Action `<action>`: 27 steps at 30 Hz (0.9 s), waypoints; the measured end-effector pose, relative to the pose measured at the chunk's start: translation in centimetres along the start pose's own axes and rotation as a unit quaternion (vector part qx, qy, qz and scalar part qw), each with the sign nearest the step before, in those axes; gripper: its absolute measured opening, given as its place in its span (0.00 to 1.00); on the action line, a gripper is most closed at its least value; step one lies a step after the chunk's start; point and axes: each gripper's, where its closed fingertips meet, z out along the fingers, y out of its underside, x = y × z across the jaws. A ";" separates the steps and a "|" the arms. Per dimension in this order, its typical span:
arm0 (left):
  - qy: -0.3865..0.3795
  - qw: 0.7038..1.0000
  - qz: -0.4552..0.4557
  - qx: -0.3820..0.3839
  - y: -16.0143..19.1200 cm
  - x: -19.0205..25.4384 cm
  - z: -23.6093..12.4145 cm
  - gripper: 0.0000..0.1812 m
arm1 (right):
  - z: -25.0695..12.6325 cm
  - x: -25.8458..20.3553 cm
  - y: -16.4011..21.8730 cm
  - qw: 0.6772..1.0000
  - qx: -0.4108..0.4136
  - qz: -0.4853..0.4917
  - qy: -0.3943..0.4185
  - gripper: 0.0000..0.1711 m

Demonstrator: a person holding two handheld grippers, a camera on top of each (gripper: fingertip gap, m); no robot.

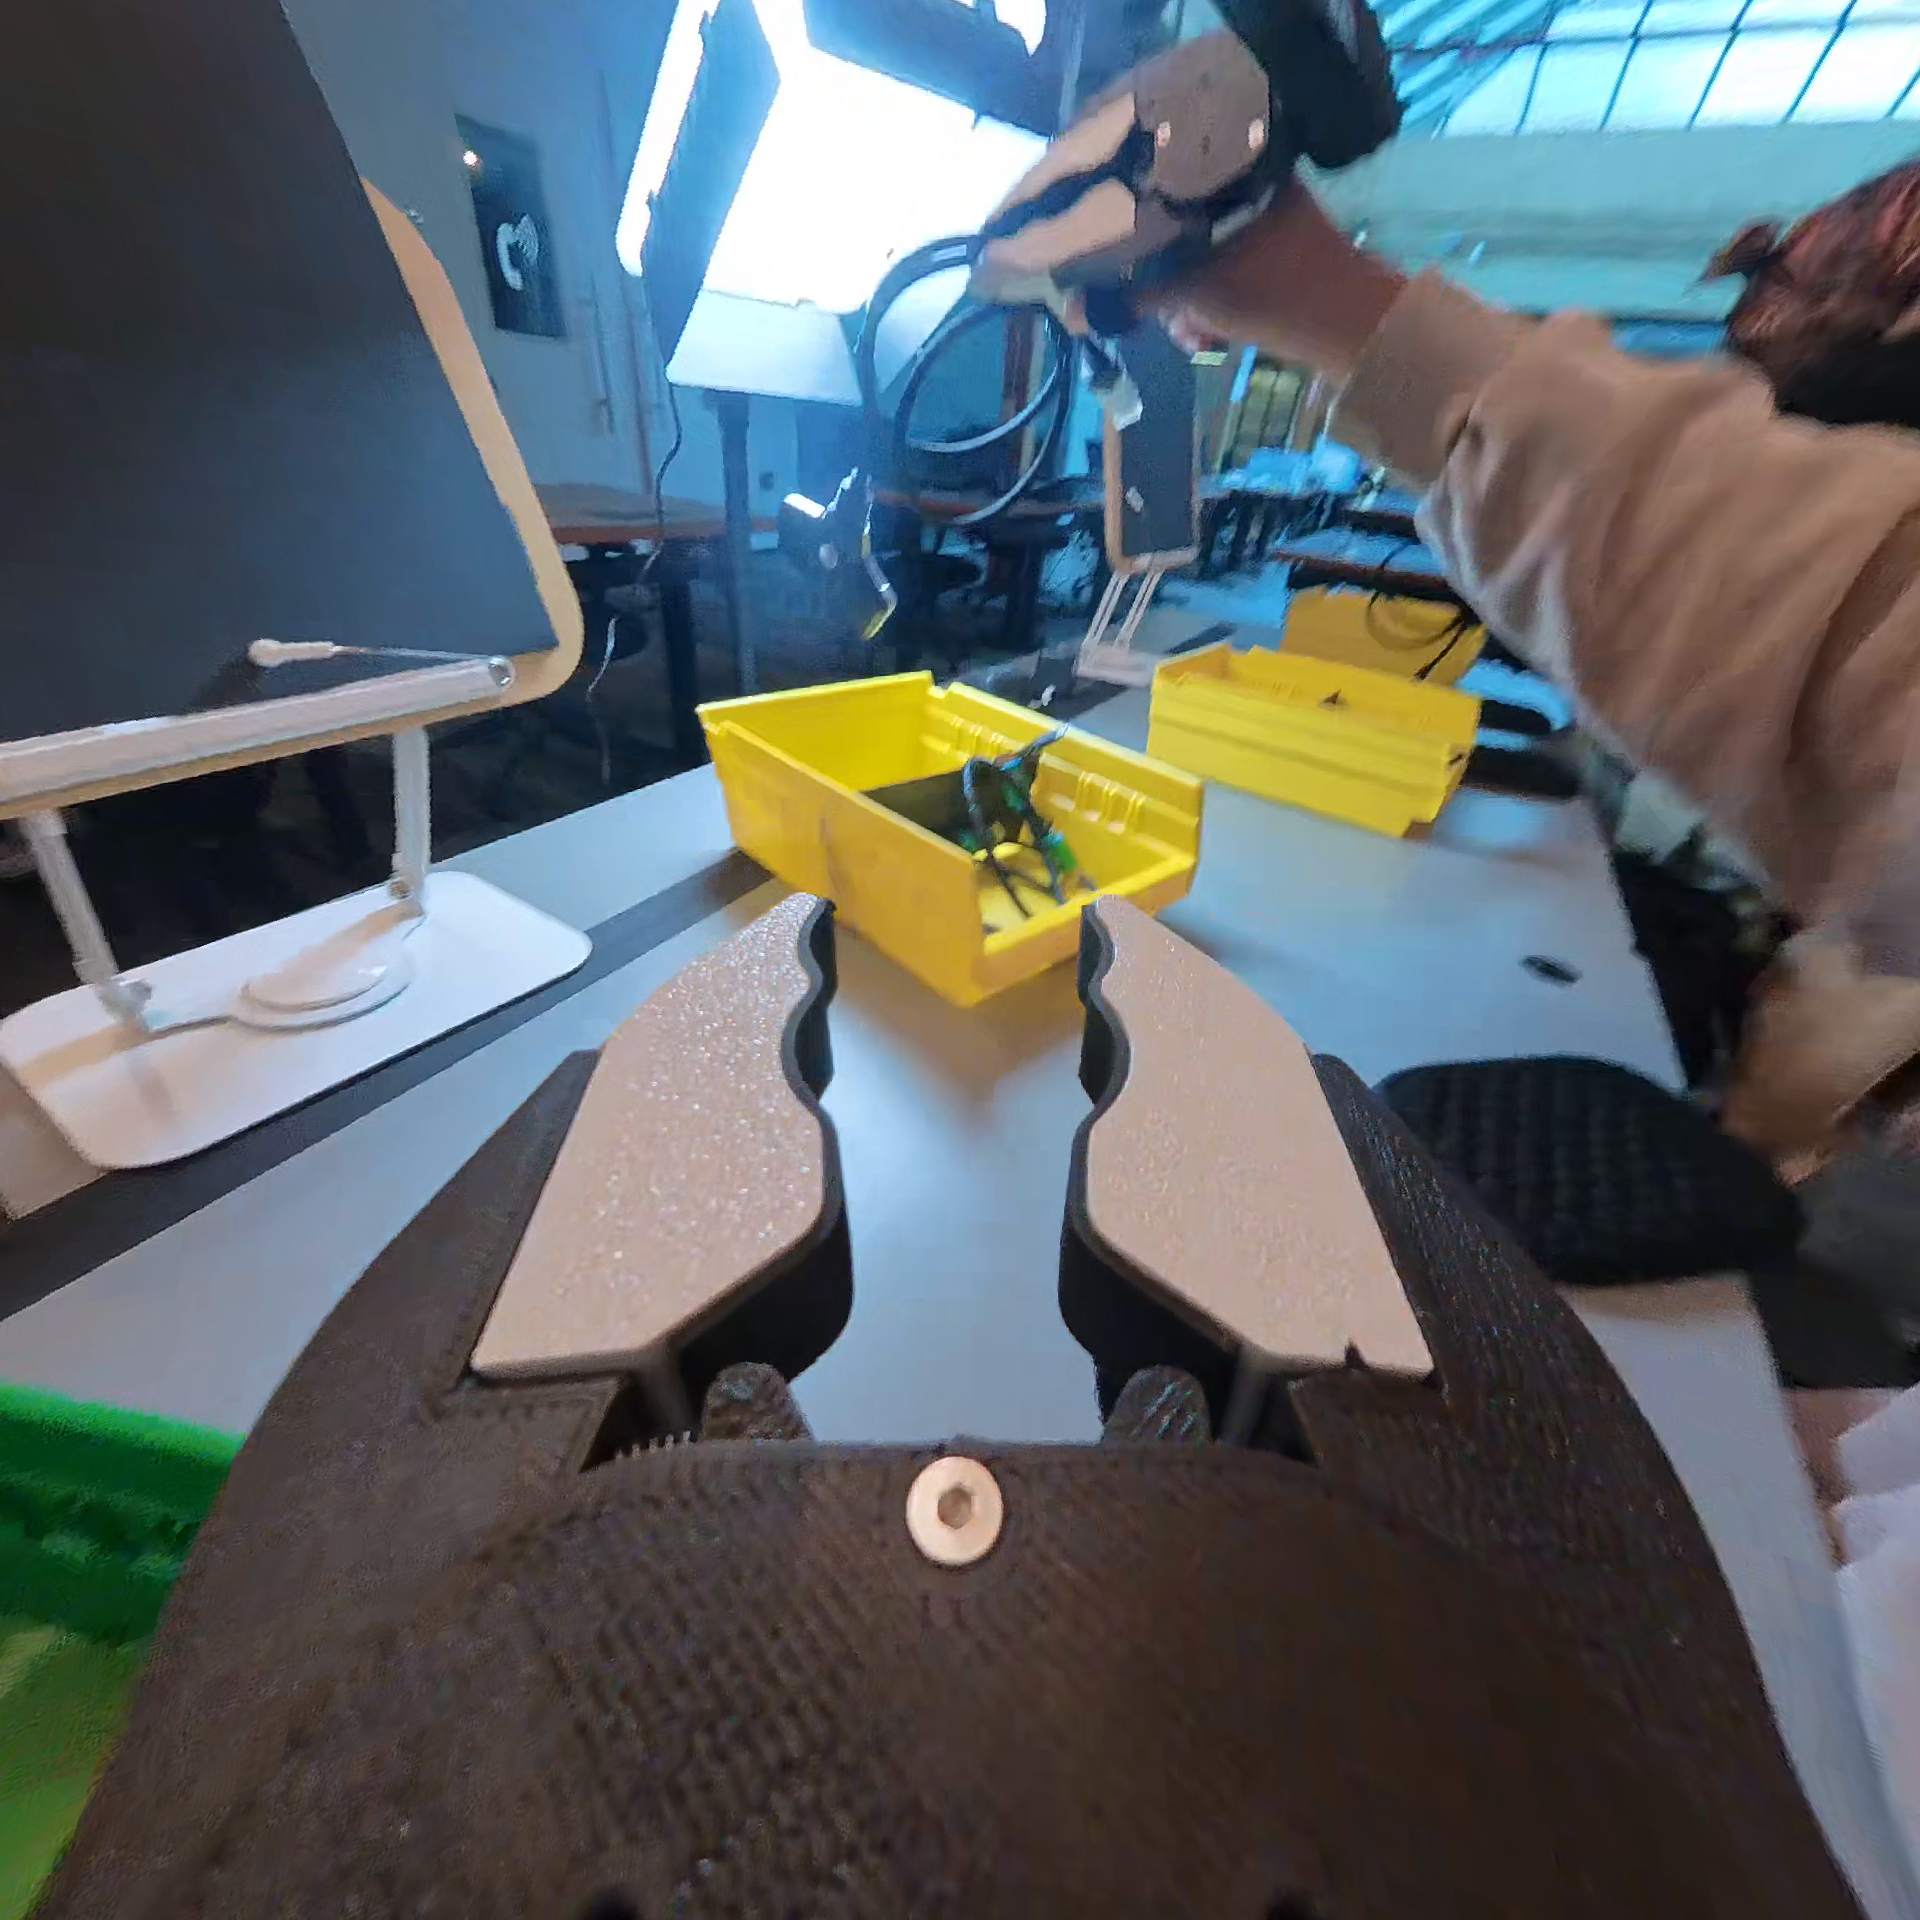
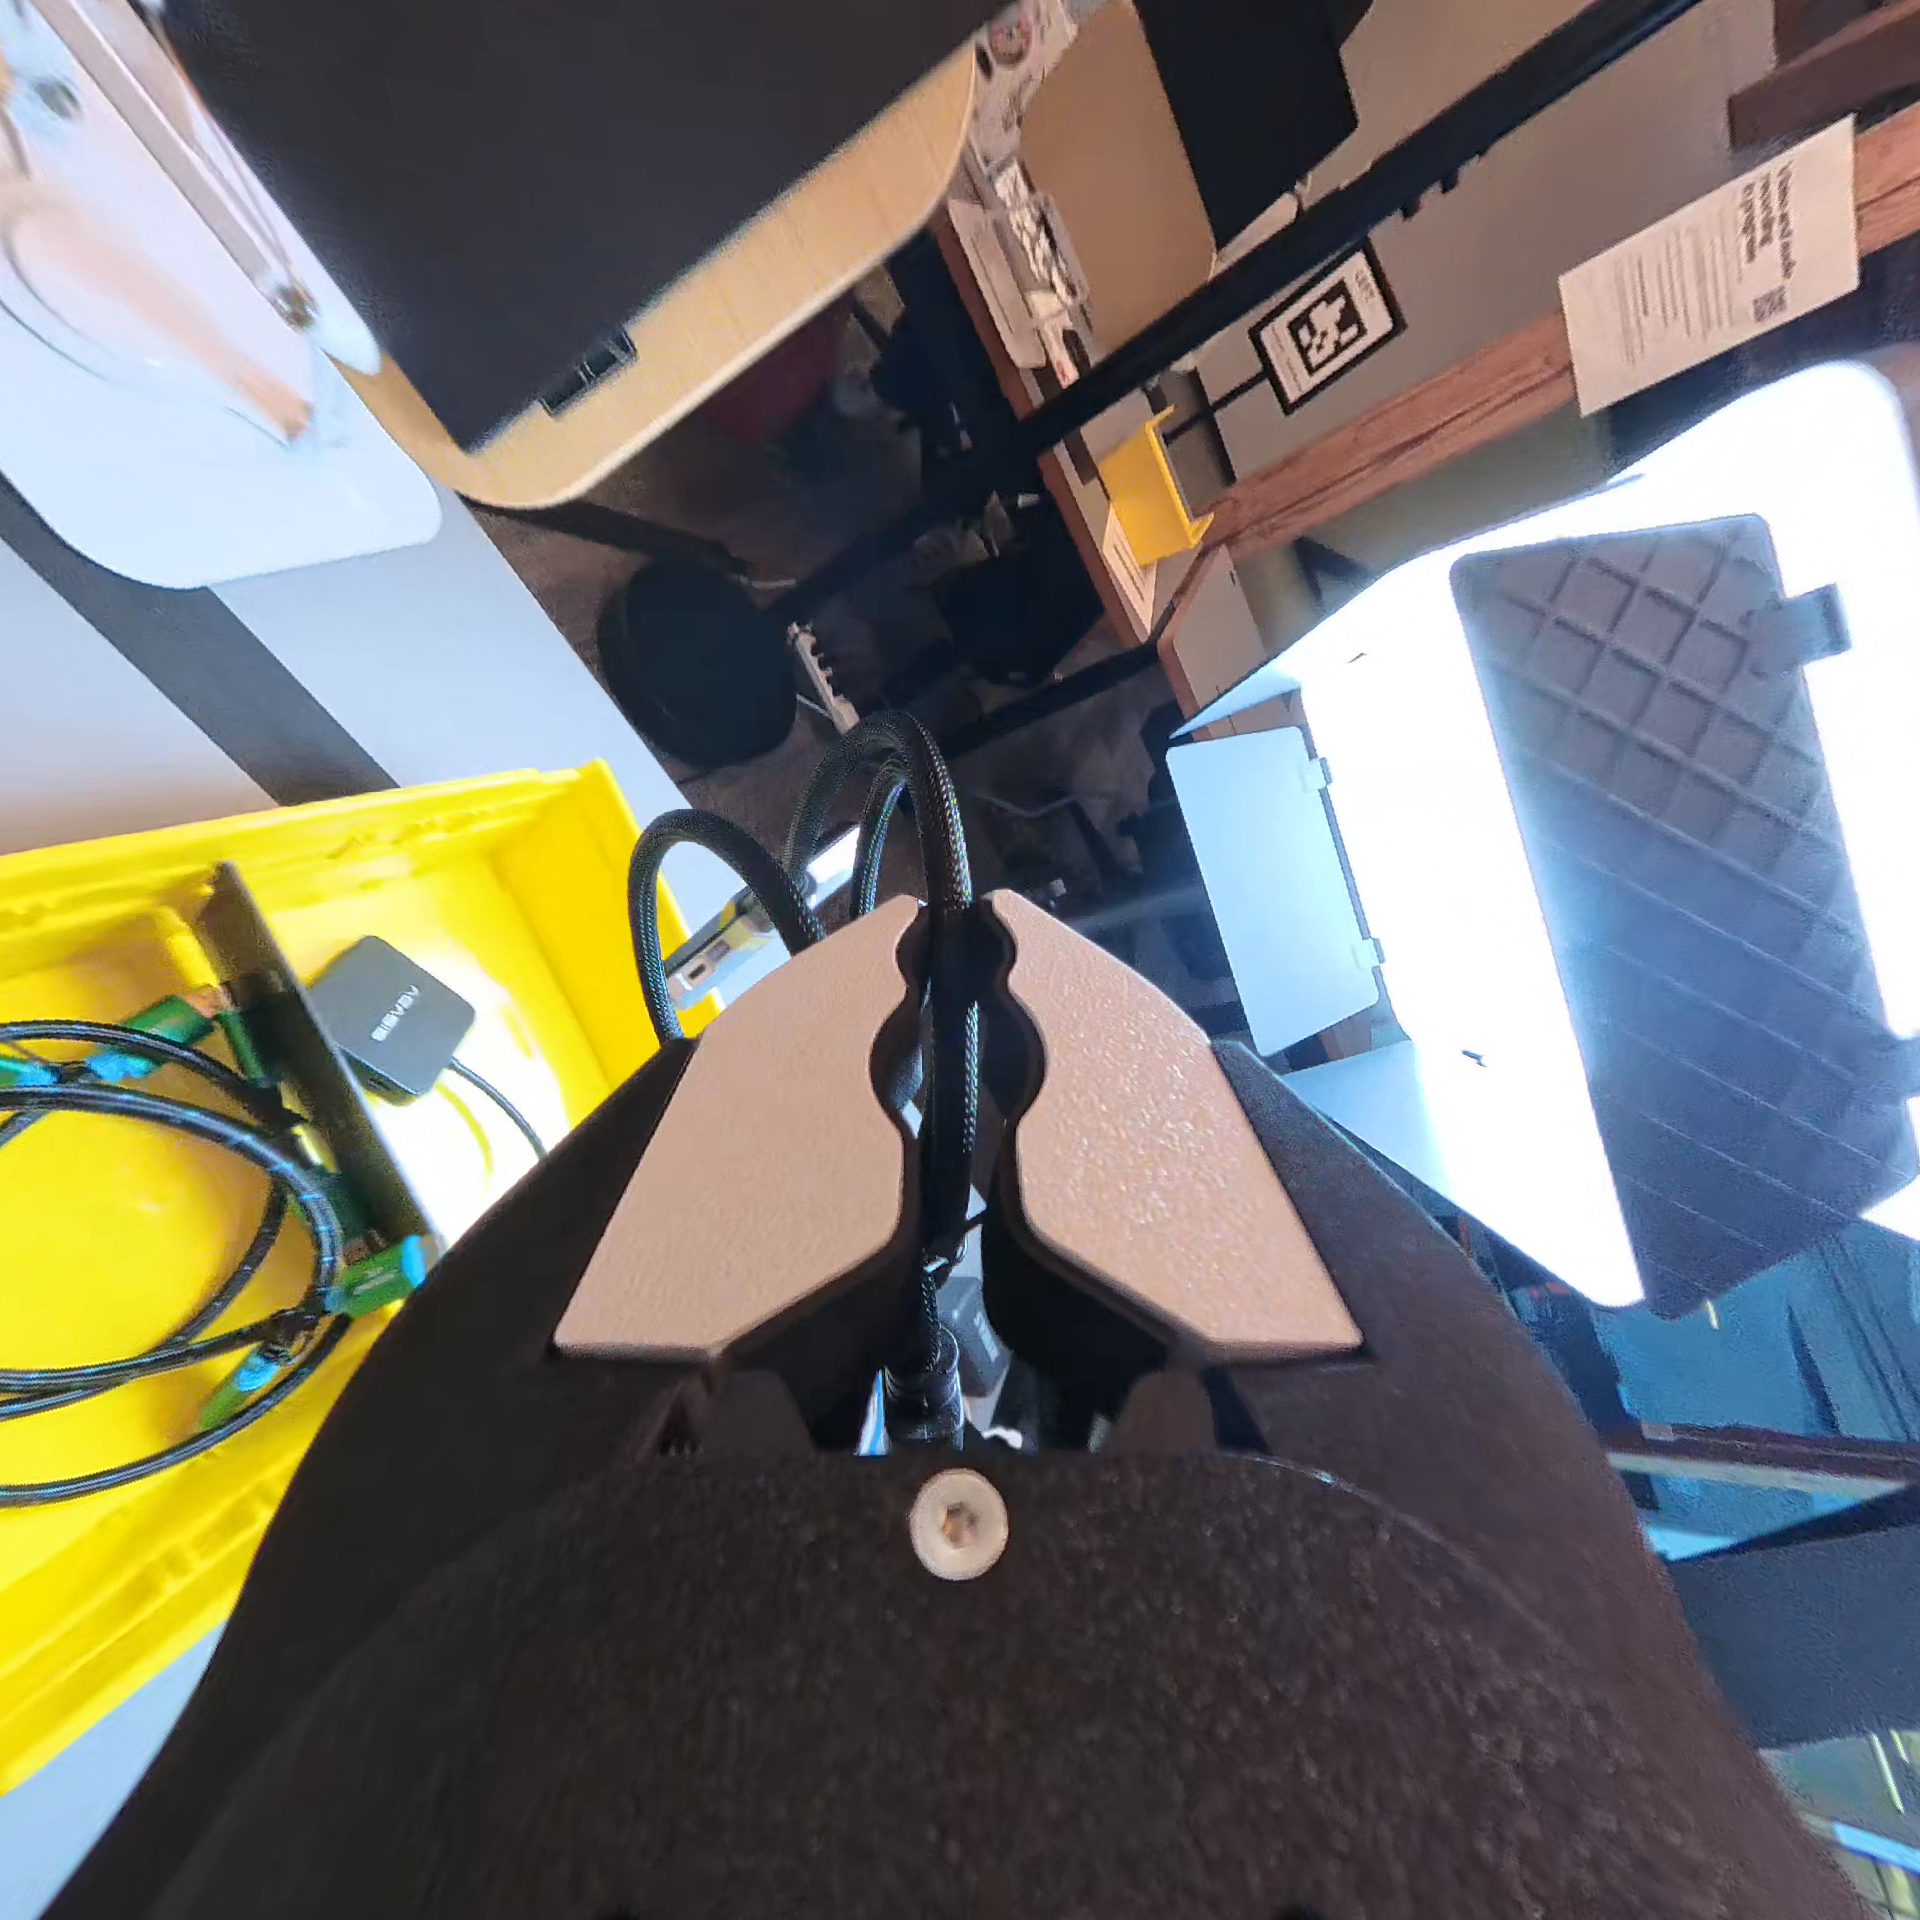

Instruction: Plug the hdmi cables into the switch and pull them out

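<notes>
My left gripper is open and empty, low over the grey table, pointing at a yellow bin that holds black cables with green plugs. My right gripper is shut on a black braided HDMI cable that loops out past the fingertips; a silver plug hangs beside it. In the left wrist view the right gripper is held high in the air with the coiled cable dangling. In the right wrist view the yellow bin lies below left with a small black switch box and coiled cables.
A white monitor stand with a dark screen stands at the left. More yellow bins sit at the back right. A black mesh pad lies at the right. A person's sleeve reaches across. A bright light panel stands behind. About 45 centimetres separates my left fingertips from my right.
</notes>
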 end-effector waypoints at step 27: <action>0.002 0.998 0.000 -0.056 7.1 -0.1 -2.0 0.19 | 16.5 -13.8 10.6 0.915 -0.075 0.355 -0.177 0.05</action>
